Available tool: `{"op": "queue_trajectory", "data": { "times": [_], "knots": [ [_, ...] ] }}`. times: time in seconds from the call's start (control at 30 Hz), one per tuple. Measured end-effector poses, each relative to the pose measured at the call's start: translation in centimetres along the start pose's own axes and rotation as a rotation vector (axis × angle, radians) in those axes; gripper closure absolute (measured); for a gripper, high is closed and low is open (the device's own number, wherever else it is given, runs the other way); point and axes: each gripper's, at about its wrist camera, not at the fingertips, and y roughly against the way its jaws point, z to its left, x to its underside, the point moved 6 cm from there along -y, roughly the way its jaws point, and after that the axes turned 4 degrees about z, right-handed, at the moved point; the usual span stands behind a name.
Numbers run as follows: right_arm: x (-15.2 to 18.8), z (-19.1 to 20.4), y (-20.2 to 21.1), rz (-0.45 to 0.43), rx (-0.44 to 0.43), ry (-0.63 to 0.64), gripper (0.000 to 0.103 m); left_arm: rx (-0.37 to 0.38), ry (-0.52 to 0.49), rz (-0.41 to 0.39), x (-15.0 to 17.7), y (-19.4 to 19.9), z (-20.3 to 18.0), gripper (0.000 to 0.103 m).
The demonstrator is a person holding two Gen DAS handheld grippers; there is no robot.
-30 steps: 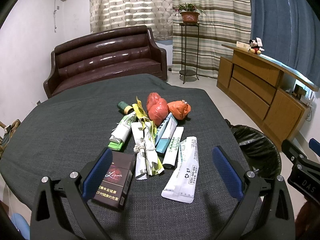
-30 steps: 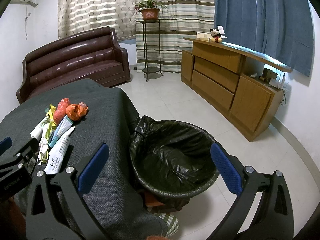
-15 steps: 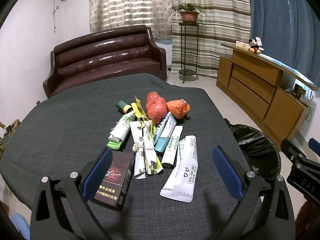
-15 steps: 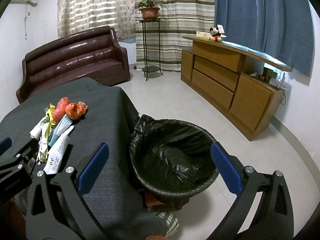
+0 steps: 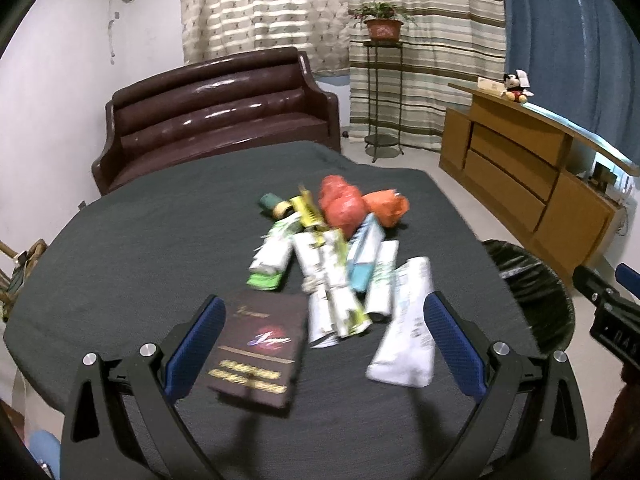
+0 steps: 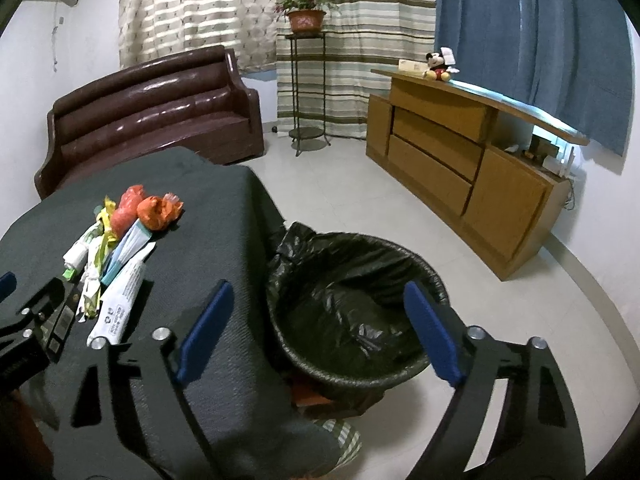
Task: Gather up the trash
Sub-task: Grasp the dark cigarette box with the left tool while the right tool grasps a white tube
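Black bin (image 6: 352, 308) is sitting empty; we are hovering the left gripper (image 5: 320, 344), released, over trash (image 5: 332, 268), while the right gripper (image 6: 316, 328), empty, is closing.

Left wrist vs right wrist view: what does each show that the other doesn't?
Left wrist only: the dark cigarette box's printed face and the green roll behind the pile.
Right wrist only: the inside of the black-lined trash bin, with the right gripper over it, jaws closing, nothing between them.
Both: the trash pile on the table, orange bags, sofa, cabinet.
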Motion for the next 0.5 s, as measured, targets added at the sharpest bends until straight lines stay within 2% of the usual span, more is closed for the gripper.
{"op": "queue_trajectory", "data": {
  "times": [0.3,0.5],
  "knots": [
    [0.6,4.2,-0.9,0.038,-0.036,0.053,0.024,-0.036,0.029,0.028,1.5,0.6,4.8,0.006],
    [0.7,5.8,-1.0,0.046,-0.045,0.083,0.024,-0.029,0.037,0.061,2.2,-0.4,5.9,0.006]
  ]
}}
